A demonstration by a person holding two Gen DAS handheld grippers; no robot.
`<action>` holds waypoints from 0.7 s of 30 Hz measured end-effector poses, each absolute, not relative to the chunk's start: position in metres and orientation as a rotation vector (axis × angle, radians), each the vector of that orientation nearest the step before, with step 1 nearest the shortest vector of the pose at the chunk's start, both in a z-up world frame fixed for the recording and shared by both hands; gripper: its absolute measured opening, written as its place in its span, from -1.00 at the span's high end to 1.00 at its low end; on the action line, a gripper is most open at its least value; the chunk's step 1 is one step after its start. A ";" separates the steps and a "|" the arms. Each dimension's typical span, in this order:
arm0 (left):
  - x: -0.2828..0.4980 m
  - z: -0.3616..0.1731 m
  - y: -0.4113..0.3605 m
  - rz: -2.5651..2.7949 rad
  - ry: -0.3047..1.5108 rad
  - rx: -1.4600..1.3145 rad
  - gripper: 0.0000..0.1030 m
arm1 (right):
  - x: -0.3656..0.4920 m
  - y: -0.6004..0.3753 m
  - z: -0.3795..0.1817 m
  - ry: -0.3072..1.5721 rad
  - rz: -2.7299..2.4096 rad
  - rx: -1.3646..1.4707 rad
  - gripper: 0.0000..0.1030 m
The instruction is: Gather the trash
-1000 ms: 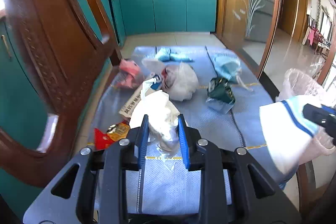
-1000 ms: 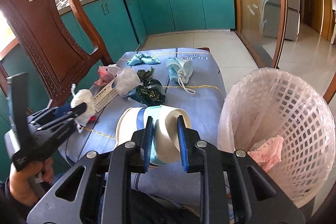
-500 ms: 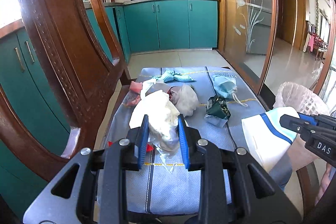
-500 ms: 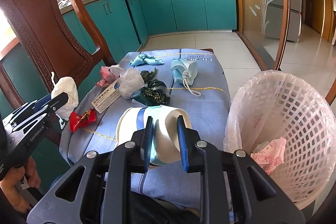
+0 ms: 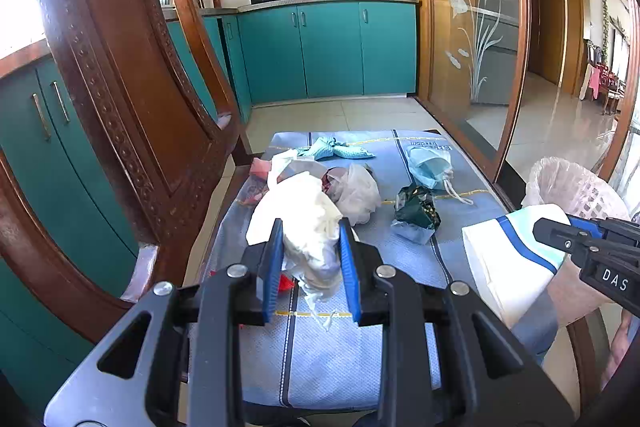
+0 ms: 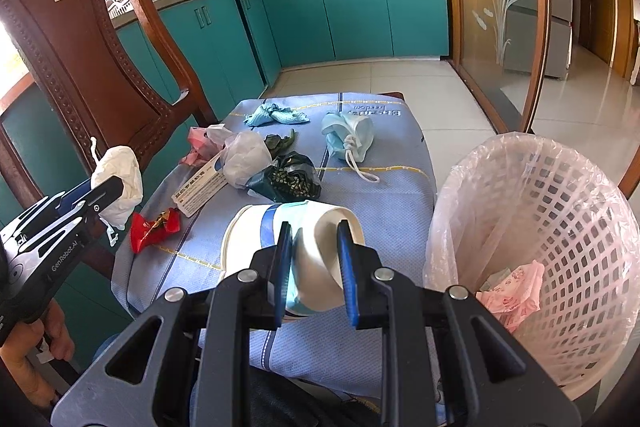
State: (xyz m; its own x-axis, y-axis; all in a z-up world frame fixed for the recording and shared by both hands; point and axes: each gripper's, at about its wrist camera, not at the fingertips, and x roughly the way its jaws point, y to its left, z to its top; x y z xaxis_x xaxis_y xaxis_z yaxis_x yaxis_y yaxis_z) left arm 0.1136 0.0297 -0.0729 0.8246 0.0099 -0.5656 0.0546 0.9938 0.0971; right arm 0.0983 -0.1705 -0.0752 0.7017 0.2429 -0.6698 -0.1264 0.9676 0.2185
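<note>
Tissue, cup apparently gripped.

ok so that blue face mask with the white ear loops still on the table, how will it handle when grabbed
The blue face mask looks crumpled and thin, so it is probably light and floppy, likely folding between the fingers. Its loose white ear loop trails onto the cloth and may dangle or snag on the way to the trash basket.

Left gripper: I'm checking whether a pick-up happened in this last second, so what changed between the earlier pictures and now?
The left gripper, shut on the crumpled white tissue, rose off the blue cloth and drew back toward the chair, uncovering the red wrapper. The right gripper kept its hold on the paper cup beside the trash basket. The remaining trash on the cloth stayed put.
</note>
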 end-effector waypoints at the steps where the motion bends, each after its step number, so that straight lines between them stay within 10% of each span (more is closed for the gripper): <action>1: 0.114 -0.073 0.030 -0.025 0.602 0.112 0.47 | 0.098 -0.170 -0.075 0.767 0.207 0.161 0.55; 21: 0.114 -0.072 0.032 -0.021 0.596 0.114 0.47 | 0.097 -0.169 -0.076 0.764 0.204 0.155 0.55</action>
State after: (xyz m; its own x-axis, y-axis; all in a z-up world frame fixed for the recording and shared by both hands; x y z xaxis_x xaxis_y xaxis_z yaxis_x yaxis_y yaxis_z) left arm 0.1139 0.0320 -0.0720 0.8276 0.0133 -0.5611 0.0525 0.9935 0.1009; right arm 0.0969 -0.1687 -0.0756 0.7037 0.2383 -0.6693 -0.1263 0.9690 0.2122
